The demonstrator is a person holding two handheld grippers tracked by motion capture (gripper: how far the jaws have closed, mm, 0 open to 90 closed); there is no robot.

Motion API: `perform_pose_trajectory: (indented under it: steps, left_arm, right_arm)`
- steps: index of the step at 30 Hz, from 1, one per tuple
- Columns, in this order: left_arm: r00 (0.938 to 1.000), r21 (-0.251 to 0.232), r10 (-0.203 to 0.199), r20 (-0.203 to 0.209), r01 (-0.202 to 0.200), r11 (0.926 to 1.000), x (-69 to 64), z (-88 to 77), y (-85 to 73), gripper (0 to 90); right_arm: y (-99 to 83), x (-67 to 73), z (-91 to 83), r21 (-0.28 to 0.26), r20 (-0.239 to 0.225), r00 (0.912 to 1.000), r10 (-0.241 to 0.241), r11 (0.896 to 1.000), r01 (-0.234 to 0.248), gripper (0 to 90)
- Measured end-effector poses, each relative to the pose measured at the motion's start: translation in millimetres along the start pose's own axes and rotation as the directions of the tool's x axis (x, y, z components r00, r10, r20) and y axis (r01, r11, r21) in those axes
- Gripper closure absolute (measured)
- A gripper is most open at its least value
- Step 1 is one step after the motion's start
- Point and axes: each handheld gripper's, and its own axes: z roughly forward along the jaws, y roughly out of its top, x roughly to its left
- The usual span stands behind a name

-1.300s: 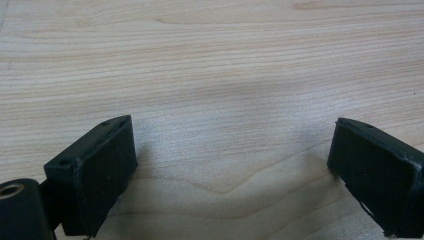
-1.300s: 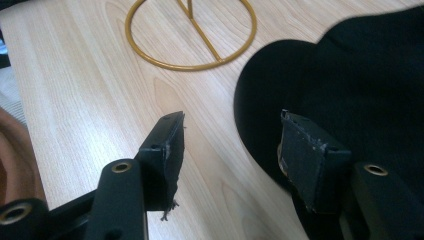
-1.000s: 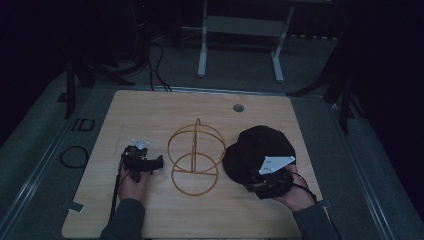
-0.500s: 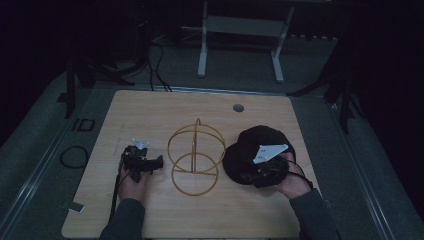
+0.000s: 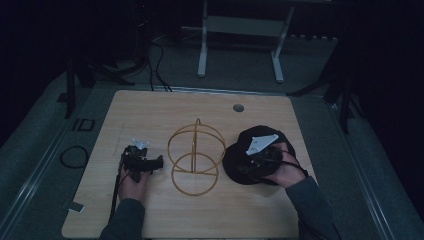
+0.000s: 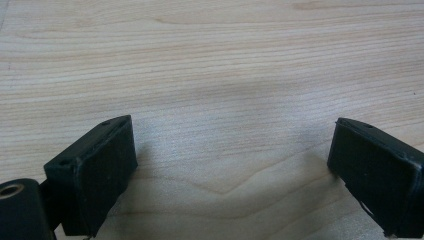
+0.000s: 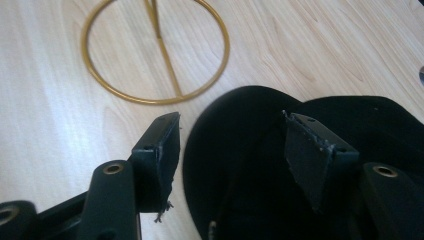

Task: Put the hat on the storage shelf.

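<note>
High view: dim, surroundings near black, tabletop (image 5: pixel 150 115) evenly lit | gripper views: bright, soft shadows under the tongs | near parts blurred | wood grain sharp, no glare

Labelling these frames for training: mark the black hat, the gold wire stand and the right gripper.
black hat (image 7: pixel 235 130), right gripper view, on the brim near its edge
gold wire stand (image 5: pixel 195 159), high view, on the wire where its rings cross
right gripper (image 7: pixel 230 145), right gripper view, midway between its open fingertips

Black cap (image 5: pixel 246 161) lies flat on table's right side, just beside gold wire stand (image 5: pixel 195 156).
</note>
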Motion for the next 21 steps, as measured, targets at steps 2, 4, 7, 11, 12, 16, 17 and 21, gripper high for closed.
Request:
perform_pose_trajectory:
  steps: [2, 4, 7, 11, 12, 16, 17, 21]
  left_arm:
    - [1.0, 0.0, -0.001, 0.0, 0.001, 1.0, -0.1, 0.0, 0.0, 5.0]
    - [1.0, 0.0, 0.0, 0.0, 0.0, 1.0, 0.0, 0.0, 0.0, 5.0]
    - [1.0, 0.0, 0.0, 0.0, 0.0, 1.0, 0.0, 0.0, 0.0, 5.0]
    - [1.0, 0.001, 0.0, 0.001, 0.0, 1.0, 0.0, -0.1, 0.1, 5.0]
    - [1.0, 0.001, -0.001, 0.001, 0.001, 1.0, 0.0, -0.1, 0.1, 5.0]
    - [1.0, 0.001, 0.002, 0.0, -0.002, 1.0, 0.2, -0.1, 0.1, 5.0]
    - [1.0, -0.001, -0.002, 0.0, 0.002, 1.0, -0.1, 0.0, 0.0, 5.0]
    - [1.0, -0.003, -0.001, 0.0, 0.001, 1.0, -0.1, 0.2, 0.0, 5.0]
  right_arm:
    - [0.4, -6.2, 0.1, 0.008, 0.005, 1.0, 0.008, 1.0, -0.009, 38.0]
    - [1.0, -12.3, -0.8, 0.007, -0.002, 0.9999, 0.015, 1.0, -0.015, 36.1]
    - [2.6, -20.3, -3.3, 0.002, 0.003, 0.9999, 0.012, 1.0, -0.012, 32.3]
    - [5.2, -31.3, -7.2, 0.001, 0.024, 0.9997, 0.01, 1.0, -0.01, 28.2]
    - [5.6, -34.6, -8.2, 0.0, 0.027, 0.9995, 0.014, 1.0, -0.014, 27.0]
    - [6.1, -48.7, -8.9, 0.005, 0.045, 0.9986, 0.028, 1.0, -0.029, 22.7]
    - [5.9, -52.3, -8.2, 0.007, 0.045, 0.9983, 0.036, 0.999, -0.036, 22.2]
    - [5.2, -63.2, -5.5, 0.019, 0.042, 0.9977, 0.054, 0.998, -0.054, 19.8]
